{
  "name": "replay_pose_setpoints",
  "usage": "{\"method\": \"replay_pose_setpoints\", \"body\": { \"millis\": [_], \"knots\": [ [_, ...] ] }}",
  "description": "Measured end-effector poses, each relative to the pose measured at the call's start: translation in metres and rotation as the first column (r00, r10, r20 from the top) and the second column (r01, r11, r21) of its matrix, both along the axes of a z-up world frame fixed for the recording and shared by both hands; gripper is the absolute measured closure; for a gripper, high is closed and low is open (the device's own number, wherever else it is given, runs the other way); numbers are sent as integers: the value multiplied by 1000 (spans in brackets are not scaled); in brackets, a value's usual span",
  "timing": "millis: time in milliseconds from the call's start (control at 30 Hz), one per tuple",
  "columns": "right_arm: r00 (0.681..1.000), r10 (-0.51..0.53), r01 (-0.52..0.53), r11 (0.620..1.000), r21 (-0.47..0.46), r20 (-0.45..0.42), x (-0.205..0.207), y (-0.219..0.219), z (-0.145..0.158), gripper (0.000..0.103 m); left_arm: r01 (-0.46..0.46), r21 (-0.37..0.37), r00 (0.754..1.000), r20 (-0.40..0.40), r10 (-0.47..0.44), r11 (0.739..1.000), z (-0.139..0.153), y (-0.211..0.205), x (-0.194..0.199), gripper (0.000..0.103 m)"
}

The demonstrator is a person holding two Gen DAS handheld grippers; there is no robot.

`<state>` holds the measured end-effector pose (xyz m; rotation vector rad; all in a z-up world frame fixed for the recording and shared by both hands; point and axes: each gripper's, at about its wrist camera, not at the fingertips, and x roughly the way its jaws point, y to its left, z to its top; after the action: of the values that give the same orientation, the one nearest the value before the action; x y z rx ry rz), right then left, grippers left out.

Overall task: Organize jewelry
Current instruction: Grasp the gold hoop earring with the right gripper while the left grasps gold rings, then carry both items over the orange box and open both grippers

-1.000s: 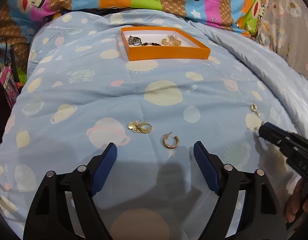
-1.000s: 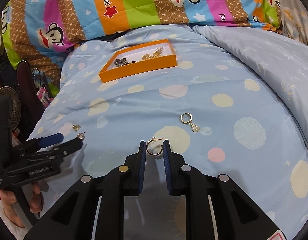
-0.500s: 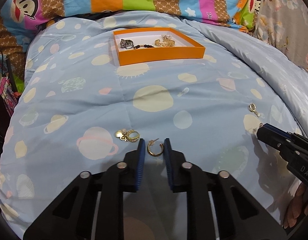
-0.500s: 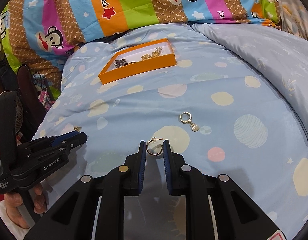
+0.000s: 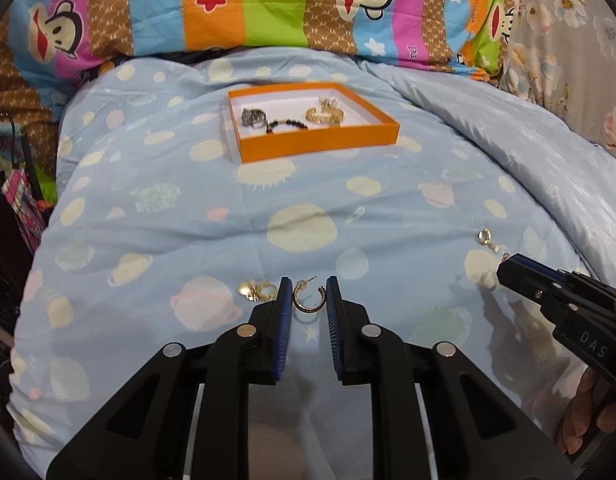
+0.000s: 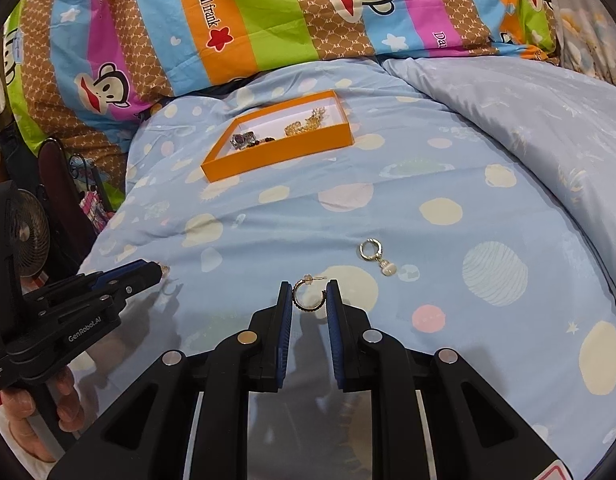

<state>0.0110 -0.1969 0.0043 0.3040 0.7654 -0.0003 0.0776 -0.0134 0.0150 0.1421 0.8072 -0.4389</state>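
Note:
My left gripper (image 5: 308, 298) is shut on a gold hoop earring (image 5: 307, 301) and holds it just above the blue blanket. My right gripper (image 6: 309, 296) is shut on a matching gold hoop earring (image 6: 307, 295). A gold charm earring pair (image 5: 255, 290) lies on the blanket just left of the left gripper. A ring earring with a pearl drop (image 6: 375, 255) lies right of the right gripper; it also shows in the left wrist view (image 5: 486, 238). An orange tray (image 5: 320, 145) holding several jewelry pieces sits at the far middle; it also shows in the right wrist view (image 6: 280, 154).
Striped monkey-print pillows (image 5: 268, 4) lie behind the tray. A grey-blue folded quilt (image 6: 528, 112) rises on the right. A small fan (image 6: 24, 236) and clutter stand off the bed's left edge. Each gripper shows in the other's view, left (image 6: 156, 270), right (image 5: 504, 270).
My left gripper has closed from wide open onto the hoop earring and lifted it slightly. My right gripper has stayed shut on its hoop, with a small rise.

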Motion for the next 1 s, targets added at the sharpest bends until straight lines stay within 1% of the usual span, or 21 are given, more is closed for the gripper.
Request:
{"method": "replay_pose_setpoints", "body": {
  "millis": [167, 267, 367, 433, 500, 633, 733, 867, 1000],
  "knots": [
    [997, 20, -18, 999, -35, 72, 10, 7, 33, 87, -1, -5, 999, 51, 2, 1000, 25, 2, 7, 86],
    [994, 30, -23, 998, -57, 109, 23, 9, 52, 87, -6, -9, 997, 83, 6, 1000, 39, 2, 15, 86],
    [990, 38, -31, 998, -58, 136, 43, 7, 67, 87, -17, -14, 993, 120, 19, 1000, 56, 3, 31, 86],
    [988, 41, -30, 997, -76, 148, 59, 6, 75, 87, -22, -27, 991, 134, 26, 999, 67, 3, 43, 86],
    [988, 41, -29, 996, -80, 150, 76, 3, 79, 87, -27, -40, 987, 155, 33, 999, 77, 2, 58, 86],
    [989, 37, -27, 998, -64, 145, 119, -5, 82, 87, -44, -30, 980, 194, 49, 999, 90, -8, 94, 86],
    [990, 27, -21, 999, -45, 137, 151, -12, 80, 87, -49, -32, 979, 197, 54, 998, 90, -15, 119, 86],
    [992, 12, -10, 1000, -20, 124, 192, -23, 71, 87, -68, -56, 981, 176, 77, 996, 80, -24, 161, 86],
    [995, -5, 7, 1000, -17, 99, 228, -31, 52, 87, -85, -40, 984, 155, 90, 996, 63, -34, 194, 86]
  ]
}}
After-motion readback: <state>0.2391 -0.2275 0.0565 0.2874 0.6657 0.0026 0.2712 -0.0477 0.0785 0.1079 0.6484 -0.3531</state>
